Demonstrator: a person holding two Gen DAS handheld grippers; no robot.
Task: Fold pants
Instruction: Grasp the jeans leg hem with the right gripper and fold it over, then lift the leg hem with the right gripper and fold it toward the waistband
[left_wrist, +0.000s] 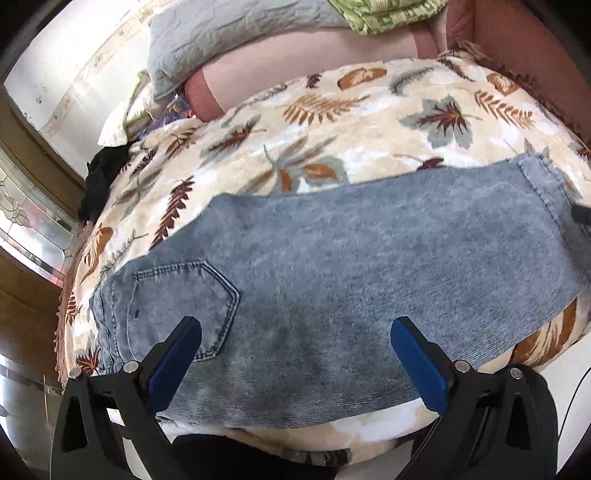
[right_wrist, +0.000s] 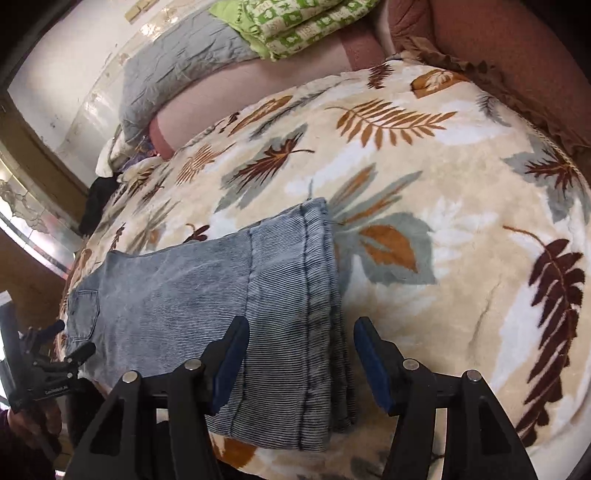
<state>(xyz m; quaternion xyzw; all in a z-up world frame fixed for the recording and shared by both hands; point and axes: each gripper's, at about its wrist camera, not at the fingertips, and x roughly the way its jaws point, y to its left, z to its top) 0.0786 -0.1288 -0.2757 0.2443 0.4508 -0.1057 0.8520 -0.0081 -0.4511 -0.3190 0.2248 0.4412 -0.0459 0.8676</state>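
Observation:
Light blue denim pants (left_wrist: 332, 251) lie flat on a leaf-patterned blanket (left_wrist: 295, 122), legs stacked, back pocket (left_wrist: 181, 306) at the left, hems at the right. My left gripper (left_wrist: 295, 332) is open, hovering over the seat area near the front edge, holding nothing. In the right wrist view the pants (right_wrist: 207, 295) end in stacked hems (right_wrist: 317, 295). My right gripper (right_wrist: 299, 332) is open, its fingers either side of the hem end, empty. The left gripper (right_wrist: 74, 338) shows at the far left over the waist.
The blanket (right_wrist: 443, 184) covers a bed. A grey pillow (left_wrist: 221, 33) and a green patterned cloth (right_wrist: 295, 22) lie at the head. A dark garment (left_wrist: 99, 177) sits at the left edge. A reddish-brown headboard (right_wrist: 517, 55) is at the right.

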